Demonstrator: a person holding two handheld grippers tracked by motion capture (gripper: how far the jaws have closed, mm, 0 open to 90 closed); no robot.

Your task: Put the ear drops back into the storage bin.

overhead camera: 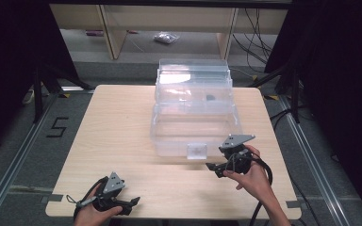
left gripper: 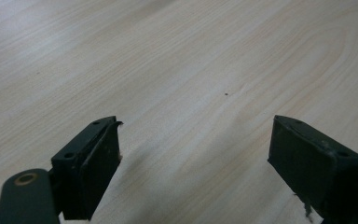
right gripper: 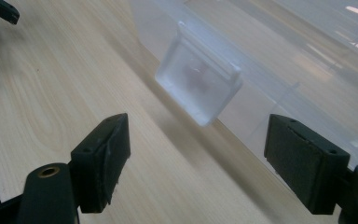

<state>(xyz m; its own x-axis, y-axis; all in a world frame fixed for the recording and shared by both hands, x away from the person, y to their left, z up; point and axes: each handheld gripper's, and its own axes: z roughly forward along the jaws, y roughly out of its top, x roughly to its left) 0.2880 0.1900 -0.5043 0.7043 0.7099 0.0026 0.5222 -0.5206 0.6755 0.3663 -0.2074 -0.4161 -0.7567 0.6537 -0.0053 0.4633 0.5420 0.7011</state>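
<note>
Right gripper view: the box [right gripper: 279,51] latch [right gripper: 198,84] is approached by the right gripper [right gripper: 198,163], jaws apart and empty. Judged stiff, slippery, light plastic; best gripped at the latch's lower lip.

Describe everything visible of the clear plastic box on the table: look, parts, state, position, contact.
The clear plastic box looks like see-through, colourless plastic. It stands upright on the far middle of the wooden table, with its lid swung up behind it, so it is open. A small frosted latch hangs from its near wall. A small dark object shows inside, too small to identify. The right gripper hovers near the latch, jaws open, not touching.
</note>
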